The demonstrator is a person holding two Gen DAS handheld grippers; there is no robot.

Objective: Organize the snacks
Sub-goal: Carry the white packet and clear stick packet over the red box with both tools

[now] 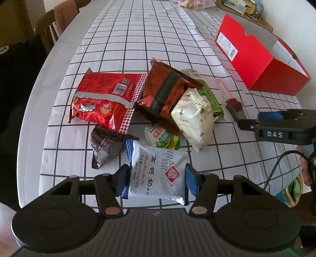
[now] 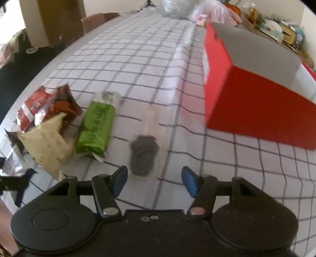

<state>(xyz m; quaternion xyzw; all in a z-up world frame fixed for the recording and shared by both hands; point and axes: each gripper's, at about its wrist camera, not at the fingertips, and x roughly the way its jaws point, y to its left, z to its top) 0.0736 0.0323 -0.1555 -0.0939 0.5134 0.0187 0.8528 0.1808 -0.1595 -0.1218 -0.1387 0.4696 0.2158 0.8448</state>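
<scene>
My left gripper (image 1: 157, 181) is shut on a white biscuit packet (image 1: 158, 174), one blue pad on each side edge. Behind it lies a pile of snacks: a red packet (image 1: 104, 98), a brown foil packet (image 1: 164, 94), a cream packet (image 1: 193, 116), a green packet (image 1: 211, 96), a jelly cup (image 1: 162, 137) and a dark triangular packet (image 1: 104, 146). My right gripper (image 2: 155, 179) stands open with nothing between its pads, just short of a dark snack in a clear wrapper (image 2: 143, 158). The open red box (image 2: 246, 98) sits to the right.
A checked cloth (image 1: 138, 39) covers the white table, whose edge (image 1: 33, 102) curves along the left. A wooden chair (image 1: 51, 23) stands beyond it. Bags and clutter (image 2: 207, 11) crowd the far end. A hand (image 1: 306, 170) and a cable show at the right.
</scene>
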